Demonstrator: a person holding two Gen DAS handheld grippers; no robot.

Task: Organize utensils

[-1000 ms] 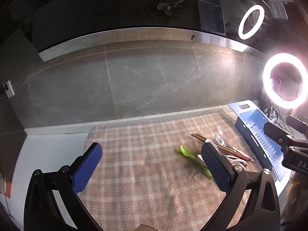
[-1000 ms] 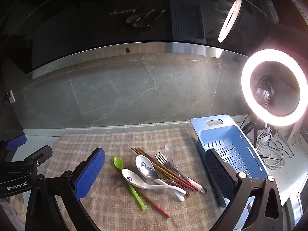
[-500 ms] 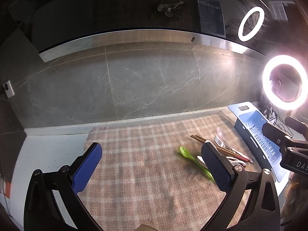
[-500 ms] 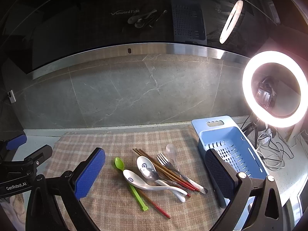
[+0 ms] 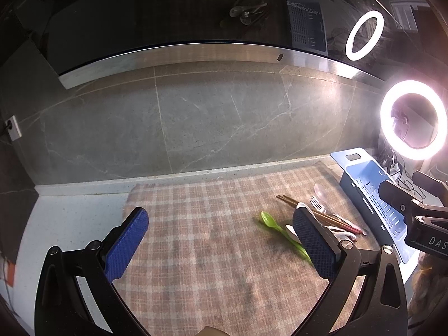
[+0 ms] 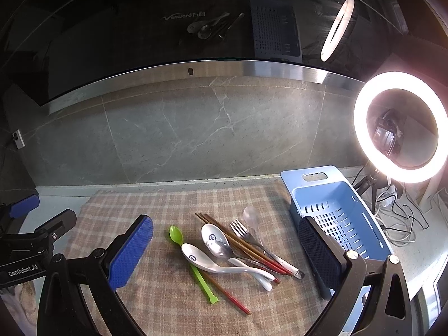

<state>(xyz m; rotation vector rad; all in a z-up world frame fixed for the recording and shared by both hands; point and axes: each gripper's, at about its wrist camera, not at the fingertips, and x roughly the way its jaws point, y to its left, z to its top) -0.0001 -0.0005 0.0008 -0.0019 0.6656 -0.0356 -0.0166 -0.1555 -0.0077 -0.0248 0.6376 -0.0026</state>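
Observation:
A heap of utensils lies on the plaid cloth (image 6: 173, 201): a green plastic spoon (image 6: 190, 260), two white ceramic spoons (image 6: 215, 263), a metal spoon (image 6: 224, 250), a fork (image 6: 240, 231), a clear plastic spoon (image 6: 252, 219) and brown-red chopsticks (image 6: 240, 245). A blue slotted basket (image 6: 336, 212) stands just right of them. My right gripper (image 6: 224, 246) hovers open above the heap, holding nothing. My left gripper (image 5: 221, 238) is open over bare cloth, with the green spoon (image 5: 270, 222) and the heap by its right finger.
A lit ring light (image 6: 400, 126) on a stand with loose cables (image 6: 397, 224) sits at the right behind the basket. A grey stone wall (image 6: 210, 140) backs the white counter (image 5: 72, 215). A wall socket (image 5: 12, 127) is at the far left.
Both views have drifted only slightly; the utensils and basket lie where they were, and both grippers stay open.

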